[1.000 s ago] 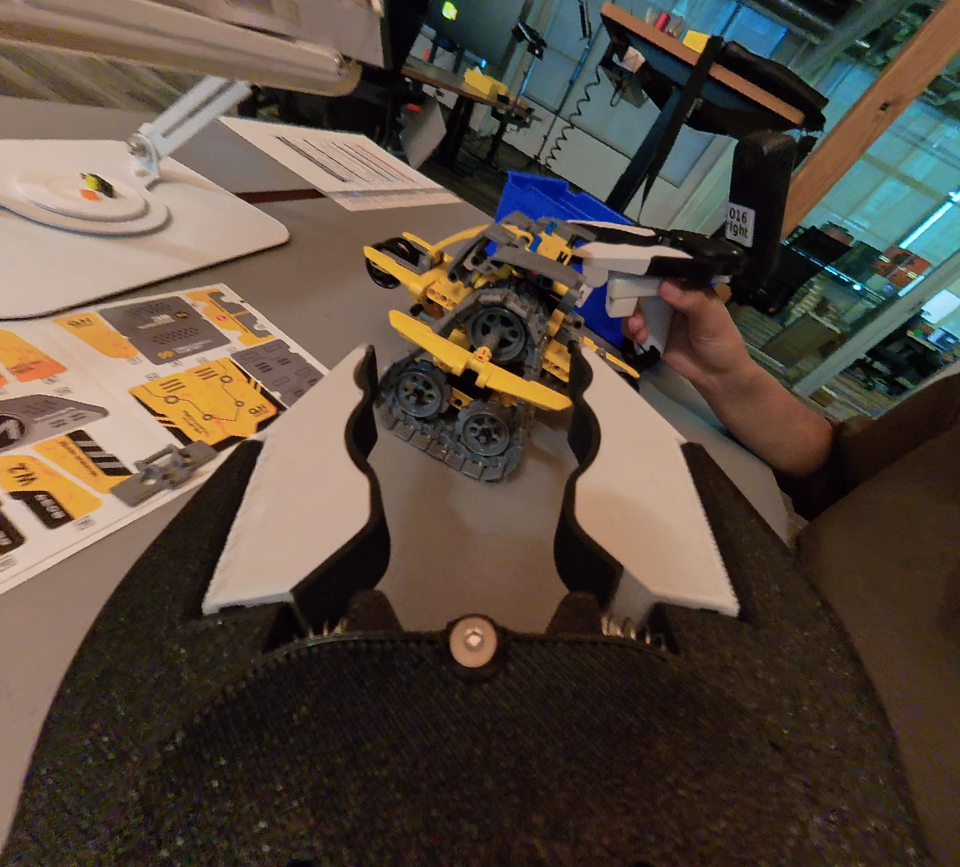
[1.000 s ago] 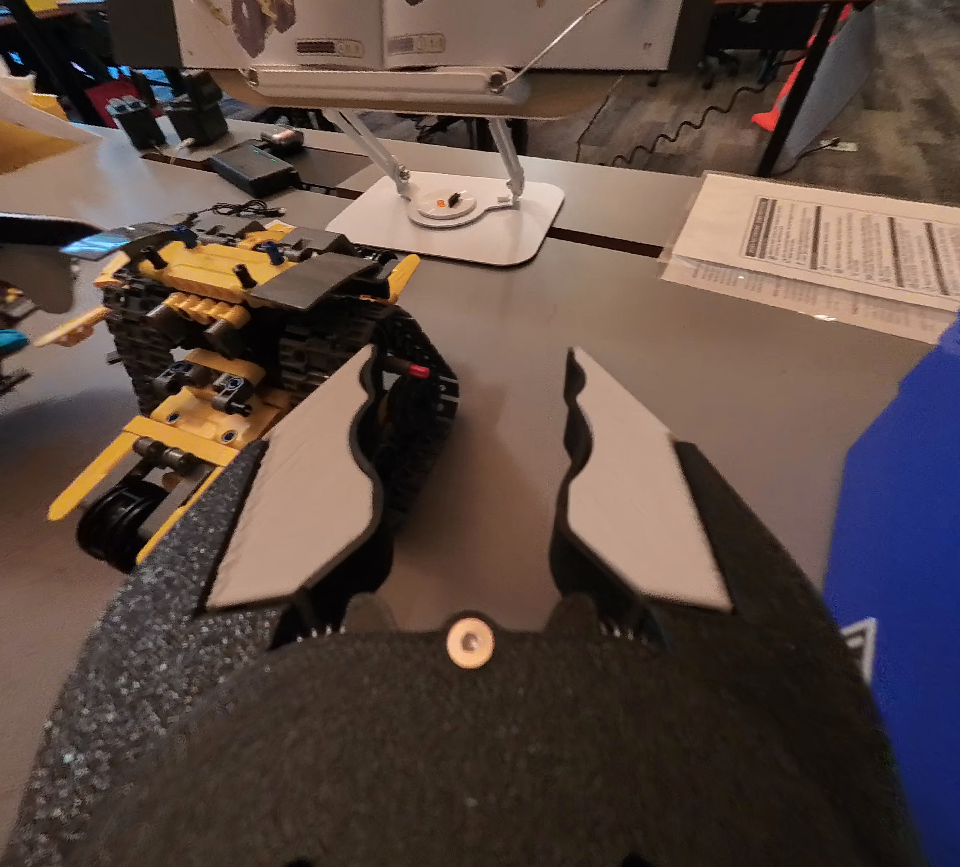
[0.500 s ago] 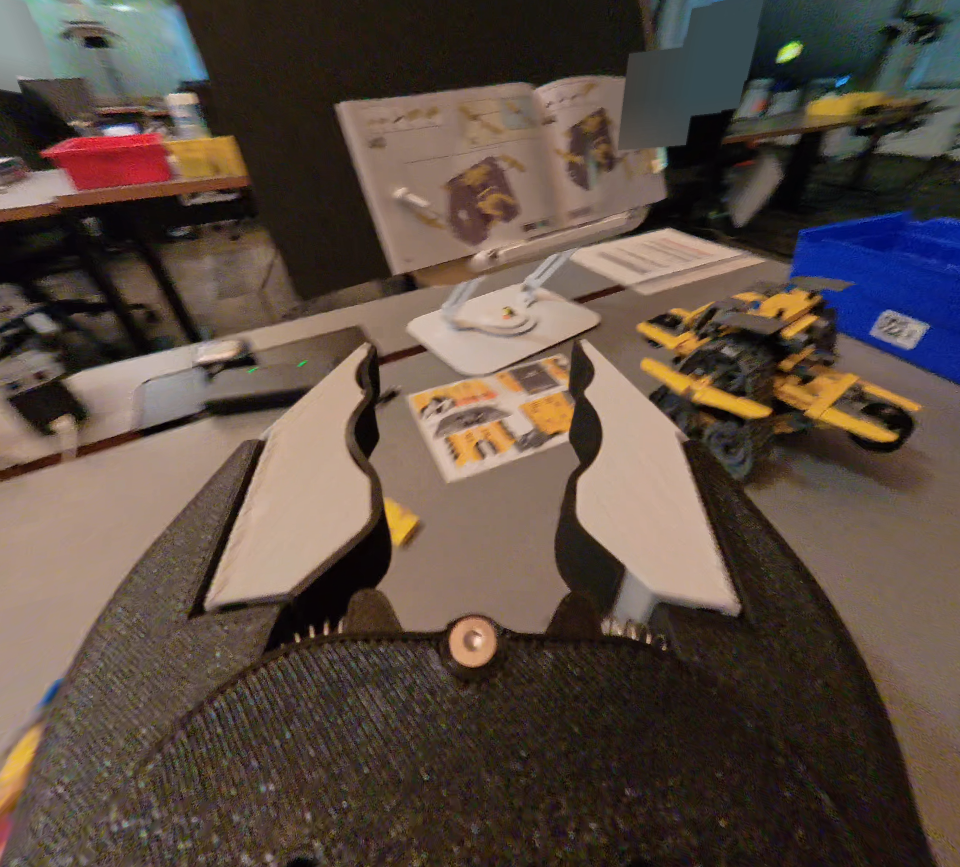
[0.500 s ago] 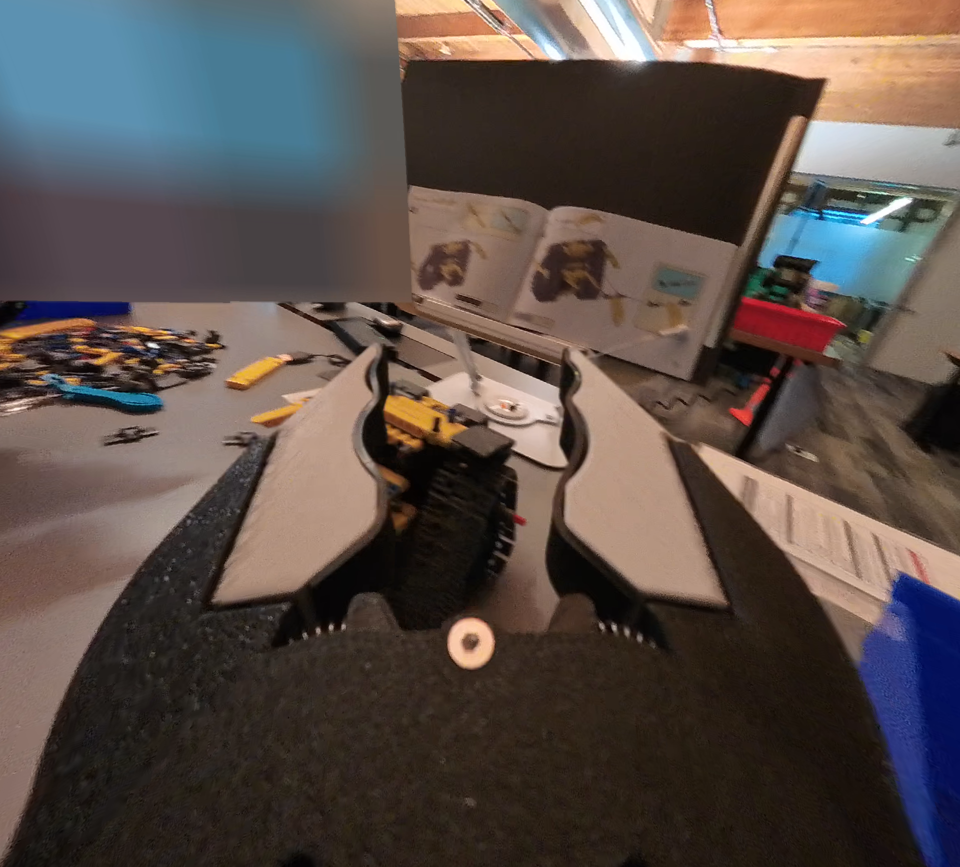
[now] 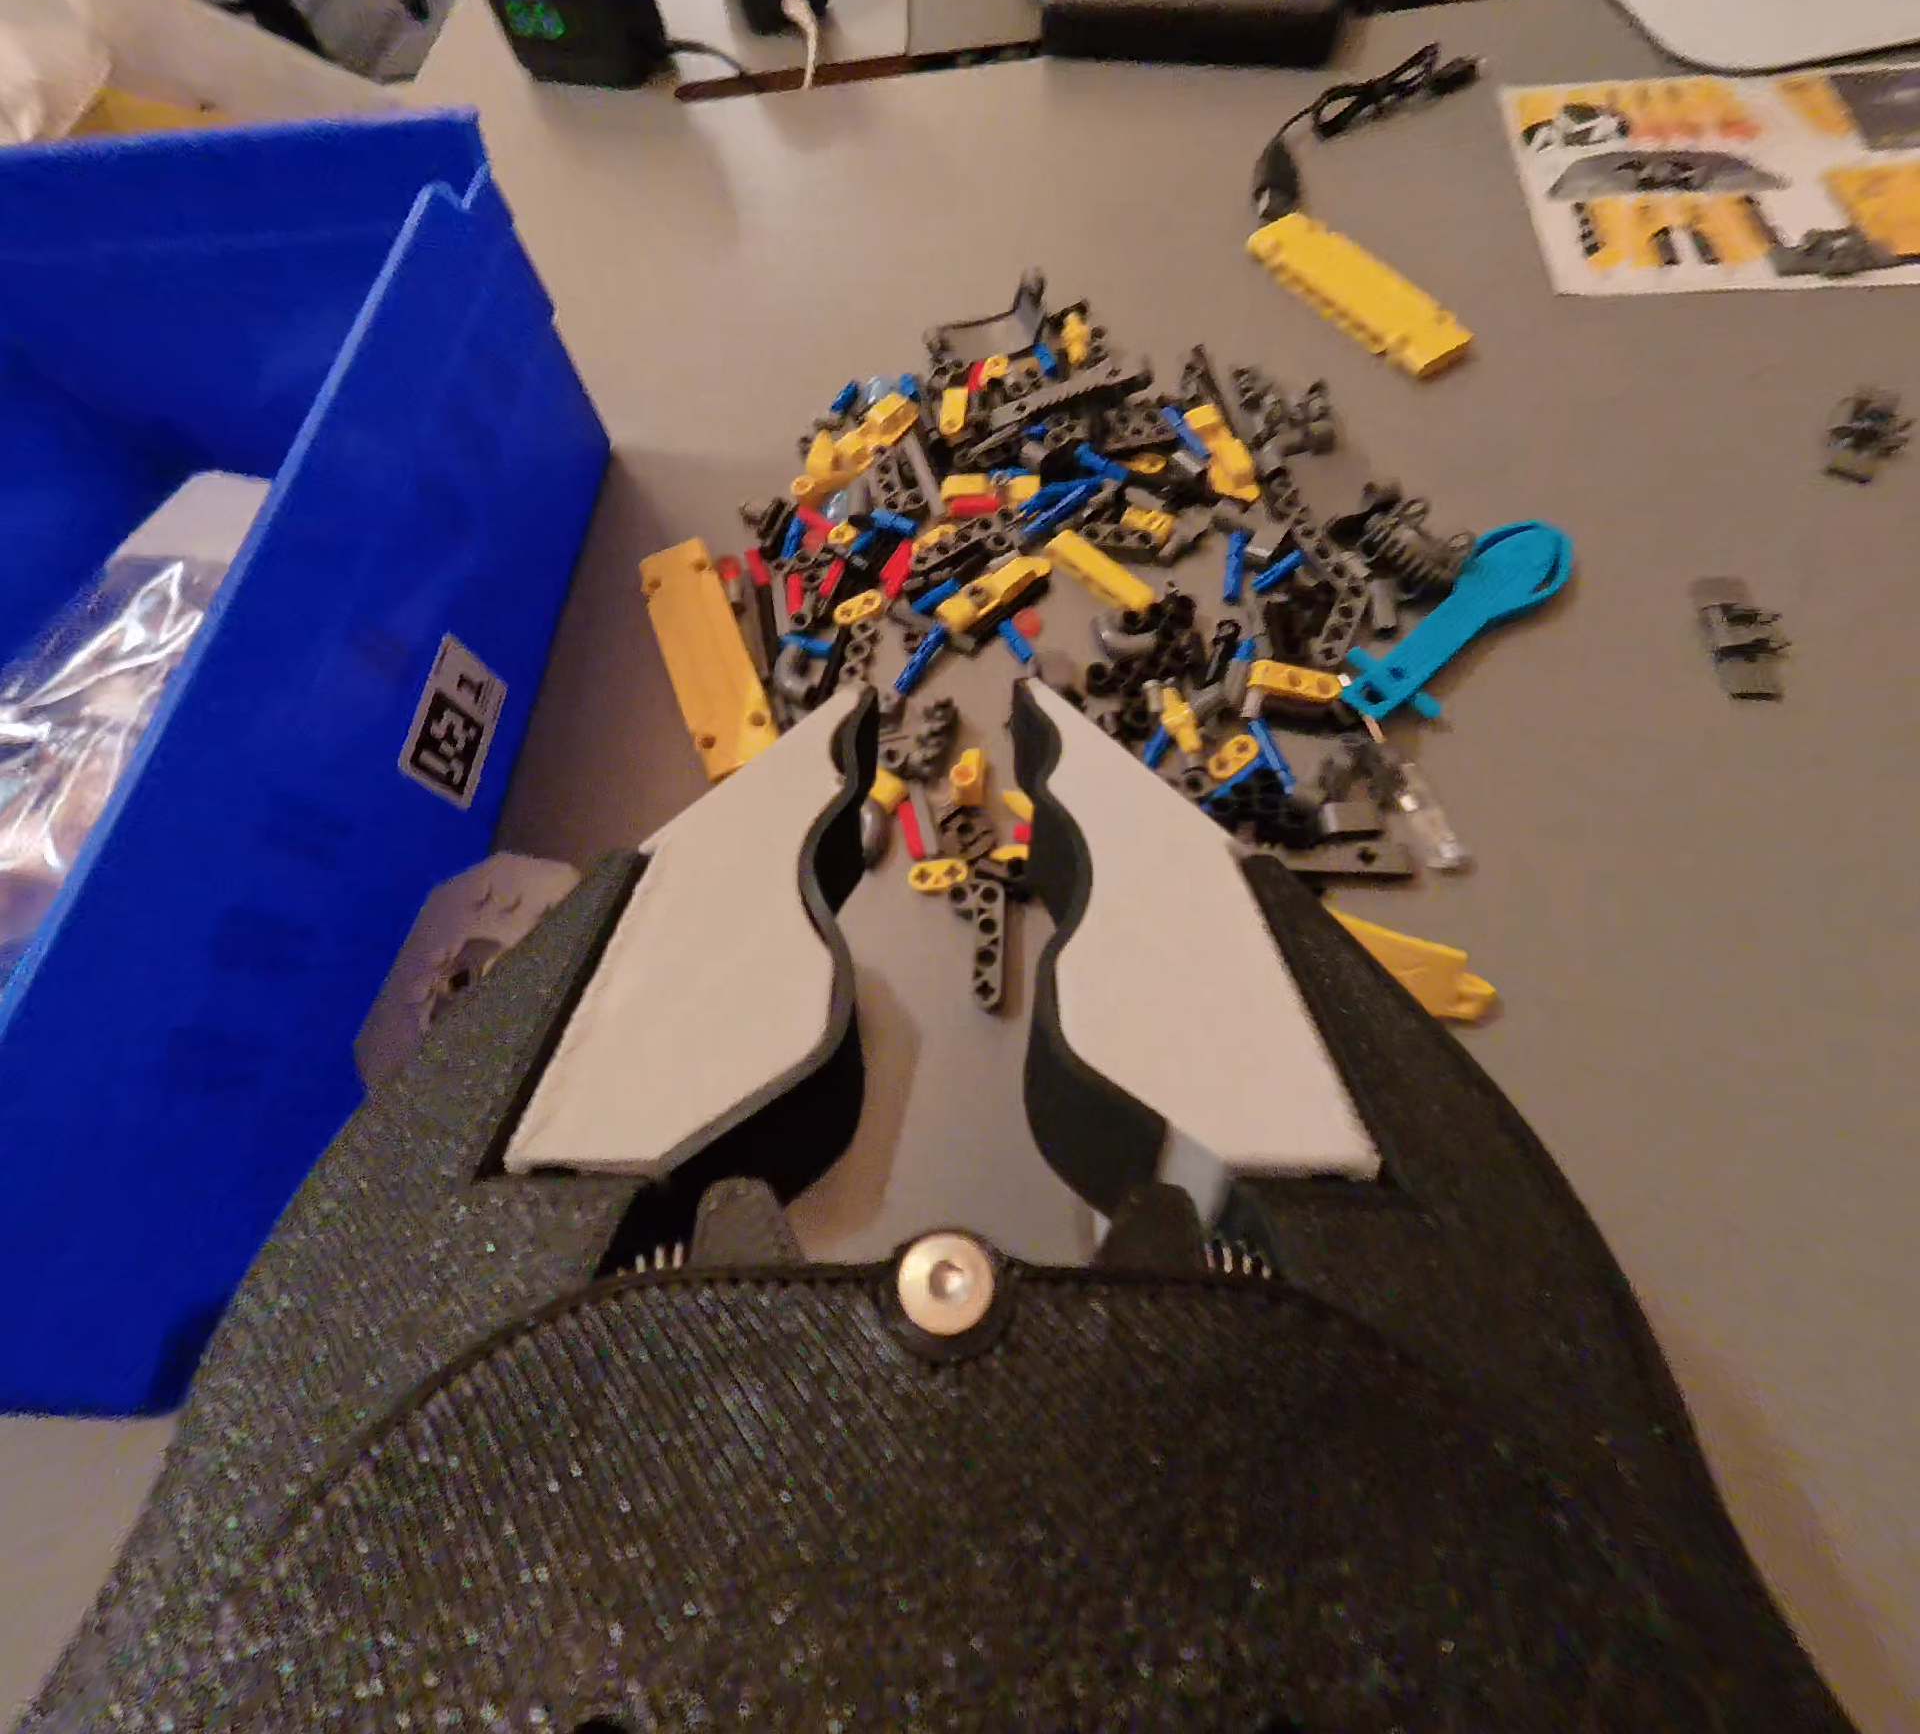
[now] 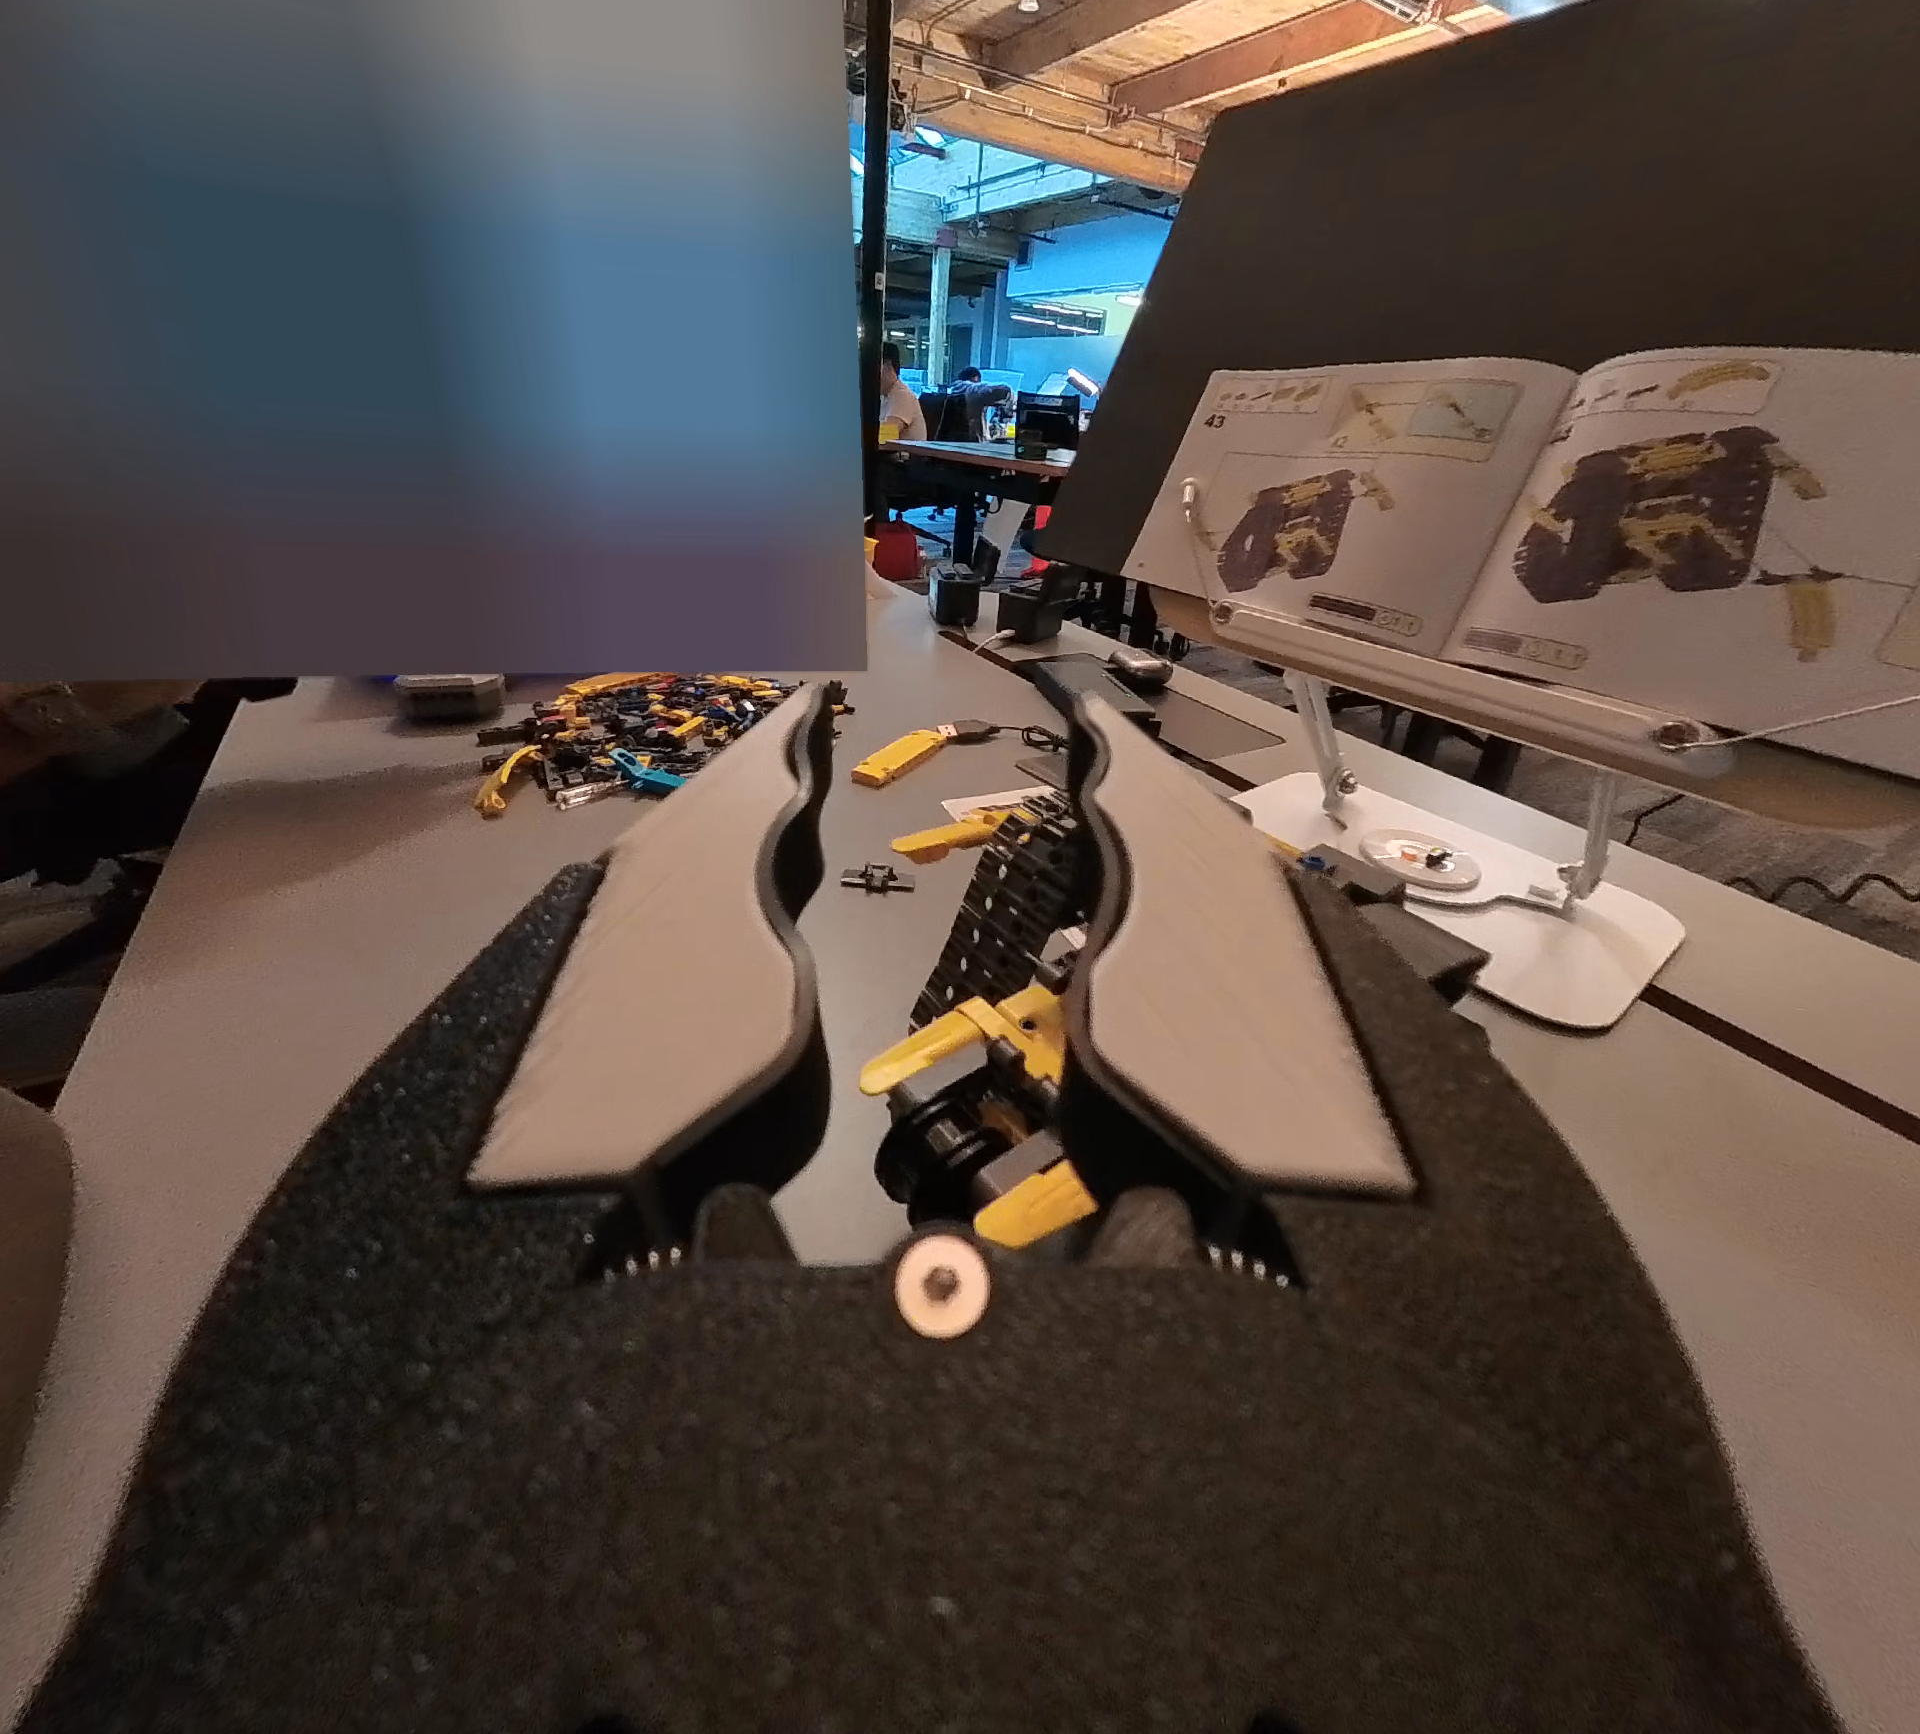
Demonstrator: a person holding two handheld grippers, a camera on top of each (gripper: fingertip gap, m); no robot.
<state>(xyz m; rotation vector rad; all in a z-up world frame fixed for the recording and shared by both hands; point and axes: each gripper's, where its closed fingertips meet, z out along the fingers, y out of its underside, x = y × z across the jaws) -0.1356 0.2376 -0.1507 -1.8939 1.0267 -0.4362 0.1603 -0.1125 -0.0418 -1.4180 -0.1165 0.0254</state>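
Brick vehicle: we've got the yellow-and-black tracked model (image 6: pixel 997 988) on the grey counter (image 6: pixel 332 905), its tread and a yellow fin showing through the gap of our right tongs (image 6: pixel 951 713).
Right tongs: spread, straddling the model from above; whether the right finger touches the tread, we can't tell.
Handling: stiff plastic, light by the look of it, but snap-fitted, so the fins and tread could pop off. We'd judge the solid chassis between the treads the safest hold, not the thin yellow blades.
Left tongs: our left tongs (image 5: pixel 945 697) are parted a little and hold nothing, poised over the near edge of the loose parts pile (image 5: pixel 1070 583).
Pile: small pins, beams and connectors in black, yellow, blue and red; slippery little bits, each needing a fine pinch.
Around it: a teal tool (image 5: pixel 1455 614) at the pile's right, a long yellow beam (image 5: pixel 1356 297) beyond, a blue bin (image 5: pixel 260 645) just left.
Further out: an open instruction booklet (image 6: pixel 1507 521) on its stand, and a sticker sheet (image 5: pixel 1725 178).
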